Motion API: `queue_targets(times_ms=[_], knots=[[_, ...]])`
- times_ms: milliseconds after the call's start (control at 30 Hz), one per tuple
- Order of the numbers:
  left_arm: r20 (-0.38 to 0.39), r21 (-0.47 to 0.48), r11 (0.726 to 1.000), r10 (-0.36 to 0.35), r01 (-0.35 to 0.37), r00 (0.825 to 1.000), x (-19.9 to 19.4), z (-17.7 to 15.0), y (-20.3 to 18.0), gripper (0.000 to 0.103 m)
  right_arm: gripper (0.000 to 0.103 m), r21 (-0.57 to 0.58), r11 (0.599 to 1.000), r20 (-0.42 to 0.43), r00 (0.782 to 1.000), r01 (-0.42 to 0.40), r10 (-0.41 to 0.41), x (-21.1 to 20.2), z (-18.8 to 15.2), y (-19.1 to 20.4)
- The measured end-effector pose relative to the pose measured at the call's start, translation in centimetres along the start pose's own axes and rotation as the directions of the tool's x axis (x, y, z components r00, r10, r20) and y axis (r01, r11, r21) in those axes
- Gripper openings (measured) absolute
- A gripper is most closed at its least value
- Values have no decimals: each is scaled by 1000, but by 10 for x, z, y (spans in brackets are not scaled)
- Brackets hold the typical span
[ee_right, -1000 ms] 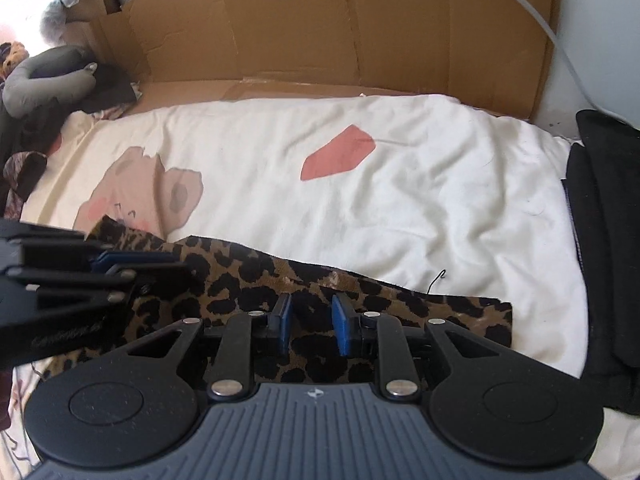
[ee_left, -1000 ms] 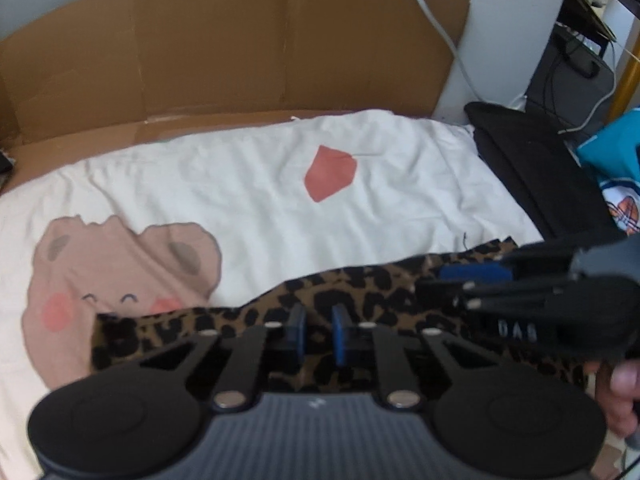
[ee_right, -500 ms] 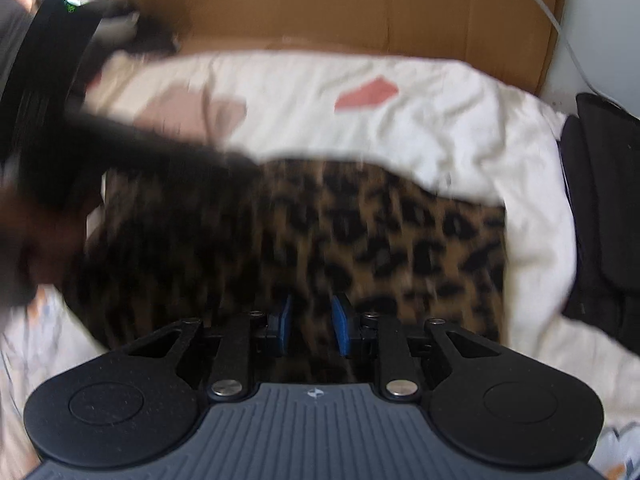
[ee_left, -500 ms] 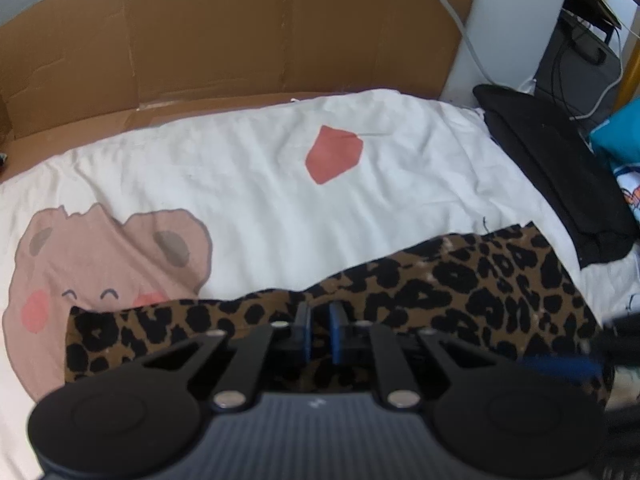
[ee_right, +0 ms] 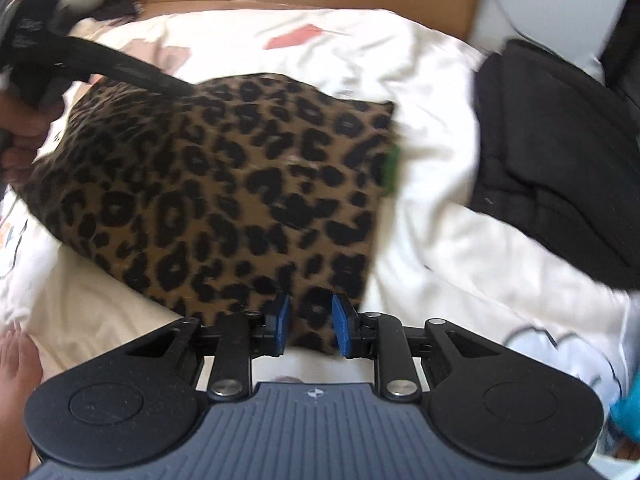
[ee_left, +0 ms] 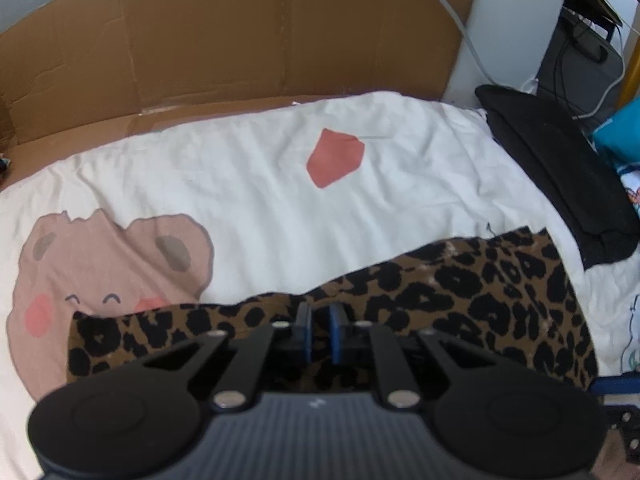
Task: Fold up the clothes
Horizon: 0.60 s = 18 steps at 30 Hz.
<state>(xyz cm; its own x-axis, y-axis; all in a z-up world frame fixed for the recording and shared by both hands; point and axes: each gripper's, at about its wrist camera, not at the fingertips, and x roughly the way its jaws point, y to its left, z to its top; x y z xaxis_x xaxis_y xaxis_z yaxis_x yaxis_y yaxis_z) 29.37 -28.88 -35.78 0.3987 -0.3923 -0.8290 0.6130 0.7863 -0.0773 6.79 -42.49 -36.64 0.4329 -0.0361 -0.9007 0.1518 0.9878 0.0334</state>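
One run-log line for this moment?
step: folding leopard-print garment | left gripper: shut on garment | right gripper: shut on garment edge | surface: white sheet

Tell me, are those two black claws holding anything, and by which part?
Both grip the leopard-print garment. The left gripper pinches its near edge; the right gripper clamps a corner on the other end.

White bedsheet, cardboard, perhaps a black cushion.

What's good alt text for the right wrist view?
The right gripper grips the near edge of a leopard-print garment spread on a white sheet. The left gripper reaches its far-left edge, and dark clothing lies right.
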Motion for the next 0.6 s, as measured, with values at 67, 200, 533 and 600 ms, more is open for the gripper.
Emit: queue_targets(times_ms=[67,200,533,600], knots=[[10,-38,999,23,-22,1000,-14,2,4,11,30,47,999,-5,1000,13,-13,-5,3,-7],[21,-63,997,34,-33,999,-46,-7,4,16,30,85,996,63,998,-33,28,-16,13,-8],[-15,-74,991,-113,112,993,-83,-62,-30,19,31,71,973,109,971,-221,212,12,70,23],[-50,-32,995,-95,93,994,-75,-73,-42,19,31,79,968,104,968,-238,229,21,77,26]])
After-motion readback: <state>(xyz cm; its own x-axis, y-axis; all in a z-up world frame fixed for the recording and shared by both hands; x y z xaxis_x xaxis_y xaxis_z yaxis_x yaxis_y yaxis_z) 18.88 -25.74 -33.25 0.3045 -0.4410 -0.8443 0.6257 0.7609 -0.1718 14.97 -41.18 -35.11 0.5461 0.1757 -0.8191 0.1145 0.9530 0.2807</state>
